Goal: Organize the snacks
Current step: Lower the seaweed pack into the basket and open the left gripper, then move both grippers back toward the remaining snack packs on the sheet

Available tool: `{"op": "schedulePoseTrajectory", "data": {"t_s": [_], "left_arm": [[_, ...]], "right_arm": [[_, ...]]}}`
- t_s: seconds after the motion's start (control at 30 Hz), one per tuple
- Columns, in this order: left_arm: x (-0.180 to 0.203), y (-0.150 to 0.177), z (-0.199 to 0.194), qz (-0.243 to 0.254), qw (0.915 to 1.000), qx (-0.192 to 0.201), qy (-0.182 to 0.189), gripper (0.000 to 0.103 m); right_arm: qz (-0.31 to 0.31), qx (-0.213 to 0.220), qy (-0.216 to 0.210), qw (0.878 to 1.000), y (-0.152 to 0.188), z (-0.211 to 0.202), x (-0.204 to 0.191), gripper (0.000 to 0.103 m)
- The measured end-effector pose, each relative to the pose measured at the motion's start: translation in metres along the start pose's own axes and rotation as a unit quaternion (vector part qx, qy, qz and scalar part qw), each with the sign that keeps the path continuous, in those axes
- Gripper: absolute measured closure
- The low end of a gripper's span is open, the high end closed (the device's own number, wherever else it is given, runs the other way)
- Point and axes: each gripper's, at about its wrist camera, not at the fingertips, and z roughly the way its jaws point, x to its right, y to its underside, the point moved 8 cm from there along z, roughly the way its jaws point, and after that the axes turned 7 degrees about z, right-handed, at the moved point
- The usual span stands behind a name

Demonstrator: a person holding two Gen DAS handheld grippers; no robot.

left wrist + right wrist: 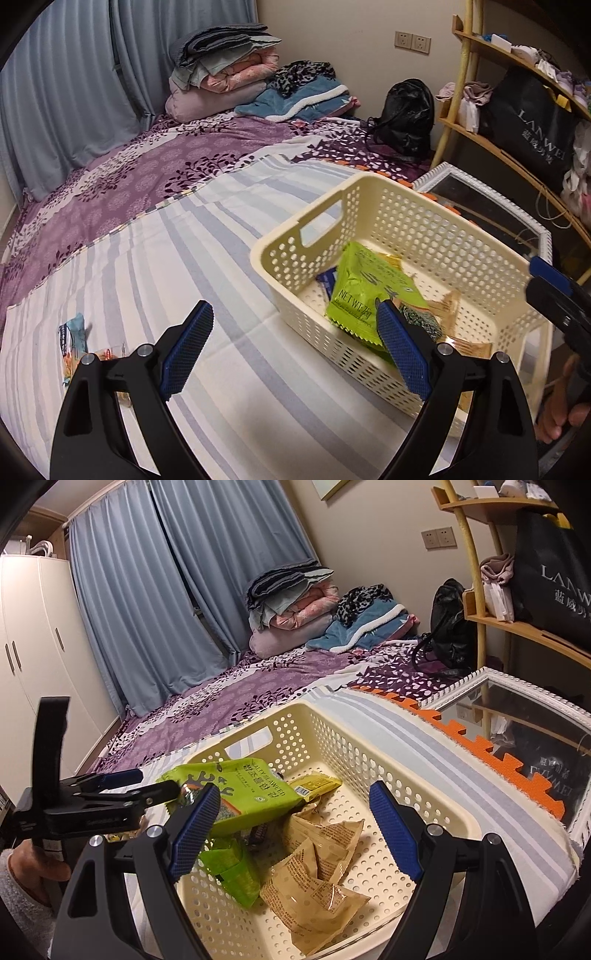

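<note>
Striped bedsheet [221, 258]; cream perforated basket [436, 805] holds green seaweed packet [243, 794].

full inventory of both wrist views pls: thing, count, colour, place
basket: 1, cream, perforated, on the striped sheet
seaweed packs: 2, green, left part of basket
tan packets: several, brown, basket floor
yellow packet: 1, behind the seaweed packs
loose snacks: at least 2, blue and orange, on sheet left of basket
striped sheet: 1, white and grey-blue, over purple bedspread
folded bedding: 1 pile, by curtains
black bag: 1, bed corner
mirror: 1, white frame, right of basket
shelf: 1, wooden
left gripper: open, empty, beside basket
right gripper: open, empty, over basket
</note>
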Motion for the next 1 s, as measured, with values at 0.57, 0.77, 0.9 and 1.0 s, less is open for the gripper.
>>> {"op": "schedulePoseTrajectory", "data": {"t_s": [0.57, 0.77, 0.9, 1.0], "left_arm": [[-0.023, -0.007, 0.008, -0.011, 0.9993, -0.006, -0.035, 0.012], [-0.026, -0.004, -0.005, -0.022, 0.9994, 0.002, -0.028, 0.009], [-0.035, 0.002, -0.012, -0.039, 0.9989, 0.004, -0.026, 0.004], [-0.043, 0.009, -0.015, -0.053, 0.9982, -0.002, -0.026, 0.004]], "right_arm": [[-0.015, -0.008, -0.014, 1.000, 0.007, -0.002, -0.022, 0.021], [-0.026, -0.010, -0.021, 0.999, 0.010, -0.003, -0.037, 0.016], [-0.032, -0.013, -0.025, 0.999, 0.011, -0.002, -0.045, 0.010], [-0.036, -0.017, -0.027, 0.999, 0.012, -0.001, -0.052, 0.008]]}}
